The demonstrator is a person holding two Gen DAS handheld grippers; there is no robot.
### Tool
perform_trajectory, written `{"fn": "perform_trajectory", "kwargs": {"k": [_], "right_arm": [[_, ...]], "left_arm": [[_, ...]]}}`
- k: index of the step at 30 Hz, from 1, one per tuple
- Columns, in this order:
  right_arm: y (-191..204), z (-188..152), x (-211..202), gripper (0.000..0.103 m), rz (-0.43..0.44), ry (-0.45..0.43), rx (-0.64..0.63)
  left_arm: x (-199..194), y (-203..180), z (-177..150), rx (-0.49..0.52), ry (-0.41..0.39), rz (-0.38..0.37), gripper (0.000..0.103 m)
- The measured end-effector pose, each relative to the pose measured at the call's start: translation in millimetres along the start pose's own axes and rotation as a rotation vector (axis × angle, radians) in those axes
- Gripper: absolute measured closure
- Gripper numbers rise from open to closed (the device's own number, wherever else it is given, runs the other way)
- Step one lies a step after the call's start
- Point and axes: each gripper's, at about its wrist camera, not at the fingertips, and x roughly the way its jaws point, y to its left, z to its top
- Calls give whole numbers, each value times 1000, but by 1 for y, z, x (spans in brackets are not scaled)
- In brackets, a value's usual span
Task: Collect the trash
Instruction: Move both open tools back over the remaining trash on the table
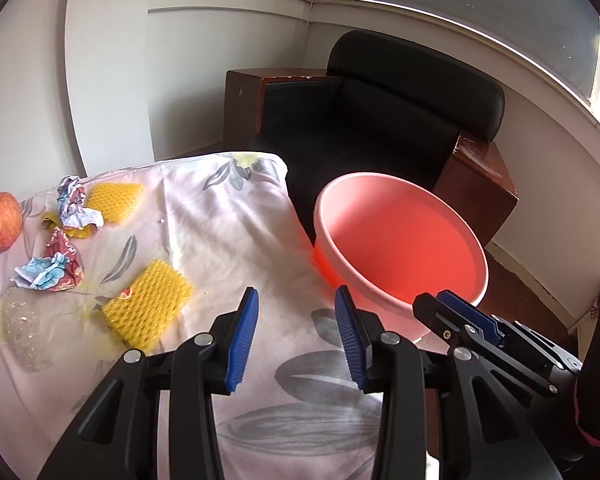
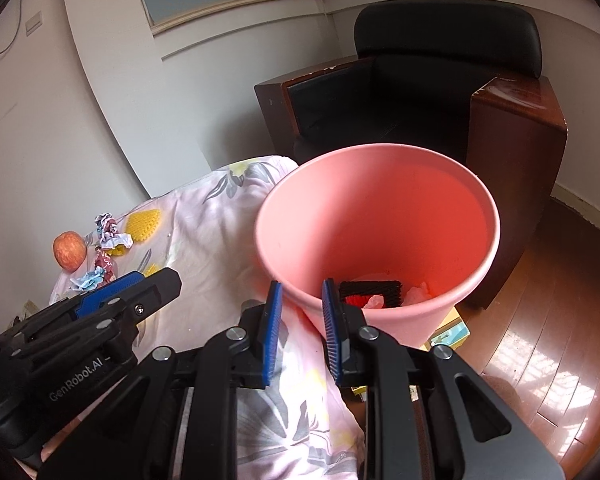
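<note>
My left gripper (image 1: 297, 292) hangs open over the floral cloth, nothing between its blue pads. Left of it lie a yellow foam net (image 1: 148, 312), a second foam net (image 1: 114, 200), two crumpled wrappers (image 1: 78, 206) (image 1: 52, 272) and a clear crumpled plastic piece (image 1: 20, 328). A pink bin (image 2: 380, 216) sits against the table's right edge. My right gripper (image 2: 300, 284) is shut on its near rim, one pad inside the bin and one outside. It is also in the left wrist view (image 1: 452, 300). Inside the bin lie a black foam net (image 2: 370, 292) and pale scraps.
An apple (image 1: 2, 220) rests at the cloth's far left. The cloth-covered table (image 1: 220, 220) ends just before the bin. Behind stands a black armchair with wooden sides (image 2: 440, 92). A small box (image 2: 450, 332) lies under the bin, on the wooden floor (image 2: 540, 340).
</note>
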Motion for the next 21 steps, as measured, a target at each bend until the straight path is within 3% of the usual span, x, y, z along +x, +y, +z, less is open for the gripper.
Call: {"fn": "perform_trajectory", "kwargs": {"k": [14,21], "right_arm": [[48,-20,6,82,81,31,-58],[64,-30,14,82,140,61,-54]], "left_arm": [[-41,69,-23,-80,-85,174,64],[-59,114,-37,-159,-90,242,64]]}}
